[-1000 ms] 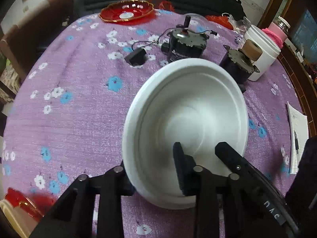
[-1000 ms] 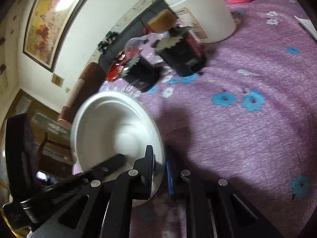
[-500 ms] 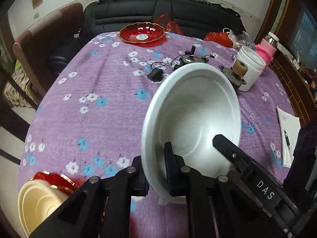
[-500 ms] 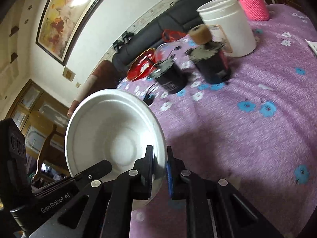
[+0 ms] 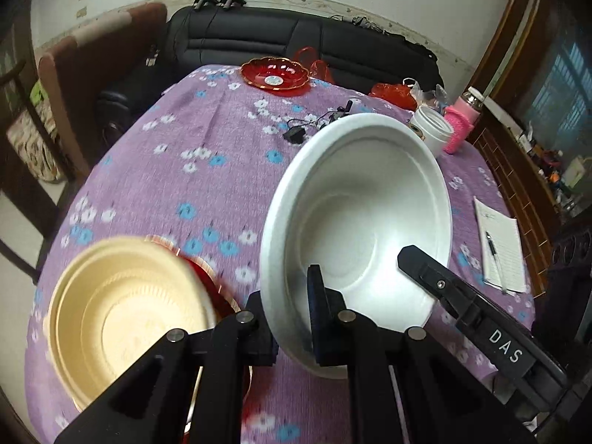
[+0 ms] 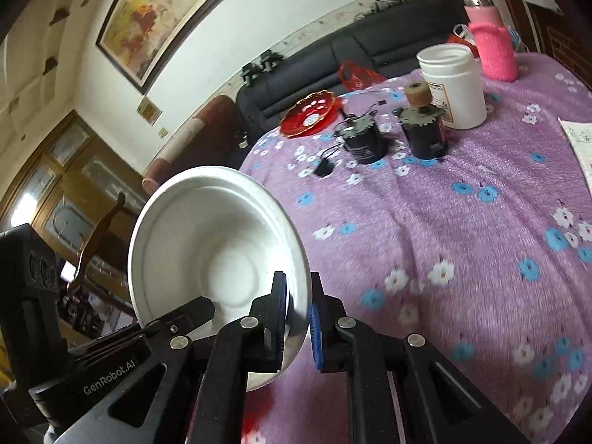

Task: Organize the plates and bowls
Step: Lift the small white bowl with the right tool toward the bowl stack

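A white foam bowl (image 5: 362,222) hangs tilted above the purple flowered tablecloth (image 5: 177,170), held by both grippers. My left gripper (image 5: 292,329) is shut on its near rim, one finger inside the bowl and one outside. The right gripper (image 6: 299,318) is shut on another part of the rim of the same bowl (image 6: 207,244), and its finger (image 5: 425,270) reaches in from the right in the left wrist view. A cream bowl (image 5: 125,314) sits on a red plate (image 5: 207,277) at the near left. Another red plate (image 5: 274,74) lies at the table's far edge.
Two black motors (image 6: 360,140) (image 6: 425,133) with a trailing cable, a white jar (image 6: 453,81) and a pink-sleeved bottle (image 6: 492,51) stand at the far right. A notepad with a pen (image 5: 499,244) lies near the right edge. A black sofa (image 5: 259,37) stands behind the table.
The left jaws have shut on the bowl's rim. Both grippers have risen and drawn back with the bowl, and the cream bowl on its red plate has come into the left wrist view.
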The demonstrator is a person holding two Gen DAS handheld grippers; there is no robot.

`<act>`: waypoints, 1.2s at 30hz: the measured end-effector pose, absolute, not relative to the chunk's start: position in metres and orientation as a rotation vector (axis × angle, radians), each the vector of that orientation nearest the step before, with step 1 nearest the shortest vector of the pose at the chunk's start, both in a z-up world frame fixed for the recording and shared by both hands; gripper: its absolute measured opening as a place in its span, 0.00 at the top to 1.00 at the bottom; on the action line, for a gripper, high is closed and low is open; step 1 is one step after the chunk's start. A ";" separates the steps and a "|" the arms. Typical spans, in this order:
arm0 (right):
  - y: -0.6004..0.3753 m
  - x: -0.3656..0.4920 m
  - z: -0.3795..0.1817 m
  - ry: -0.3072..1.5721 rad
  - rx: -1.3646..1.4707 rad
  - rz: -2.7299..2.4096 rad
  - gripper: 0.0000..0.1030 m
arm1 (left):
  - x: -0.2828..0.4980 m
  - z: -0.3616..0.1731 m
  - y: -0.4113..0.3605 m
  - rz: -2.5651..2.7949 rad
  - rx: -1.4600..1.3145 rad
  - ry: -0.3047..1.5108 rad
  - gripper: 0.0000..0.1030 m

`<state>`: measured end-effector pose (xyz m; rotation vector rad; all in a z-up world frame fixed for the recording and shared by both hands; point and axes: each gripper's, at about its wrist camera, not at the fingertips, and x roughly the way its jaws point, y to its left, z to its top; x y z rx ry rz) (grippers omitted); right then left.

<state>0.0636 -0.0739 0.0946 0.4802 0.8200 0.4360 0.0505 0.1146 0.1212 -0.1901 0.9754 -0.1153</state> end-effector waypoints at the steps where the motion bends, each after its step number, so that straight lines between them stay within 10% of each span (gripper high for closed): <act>1: -0.070 0.058 0.096 0.818 0.467 0.442 0.87 | 0.046 0.122 0.119 -0.117 -0.202 0.975 0.88; 36: 0.080 -0.012 0.118 0.857 0.233 0.560 0.87 | -0.063 0.124 0.258 0.029 -0.378 0.880 0.87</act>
